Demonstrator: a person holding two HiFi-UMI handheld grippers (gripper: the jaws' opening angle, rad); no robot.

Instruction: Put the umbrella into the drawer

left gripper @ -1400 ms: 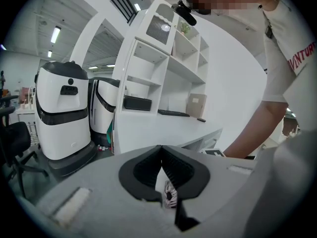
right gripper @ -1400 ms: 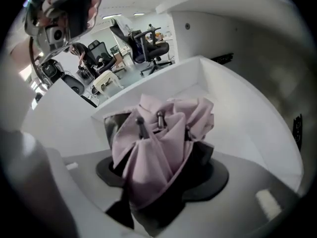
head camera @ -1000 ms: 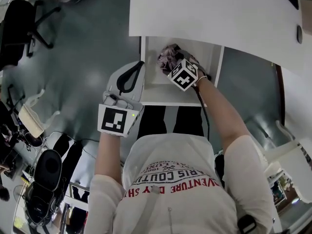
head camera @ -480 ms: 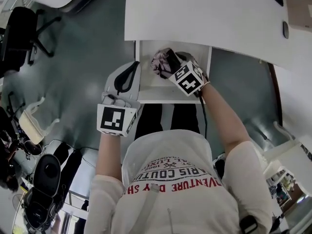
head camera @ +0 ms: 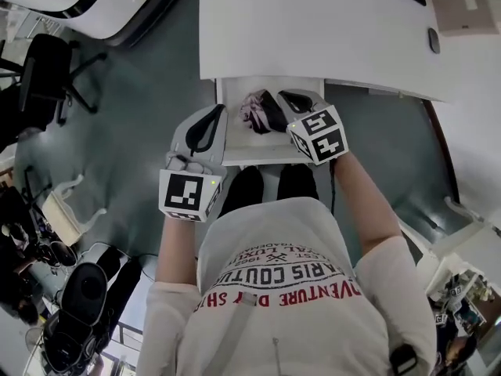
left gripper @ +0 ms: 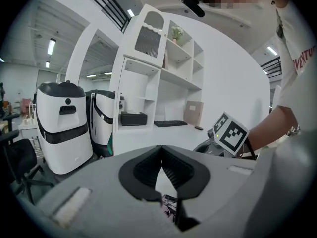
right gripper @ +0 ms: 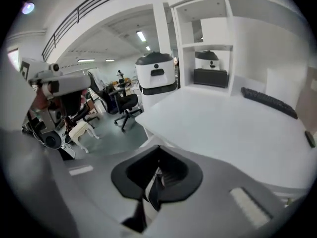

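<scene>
left gripper [head camera: 213, 118] jaws sit together on nothing beside the open drawer [head camera: 235, 156], folded umbrella [head camera: 262, 111] lies inside it, right gripper [head camera: 293, 99] jaws likewise closed, empty; risk: bunched fabric may catch the desk [head camera: 313, 22] edge as the drawer closes.

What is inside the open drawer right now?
The folded umbrella lies in the drawer. The right gripper covers the drawer's right side and the desk overhangs its back, so anything there is hidden.
</scene>
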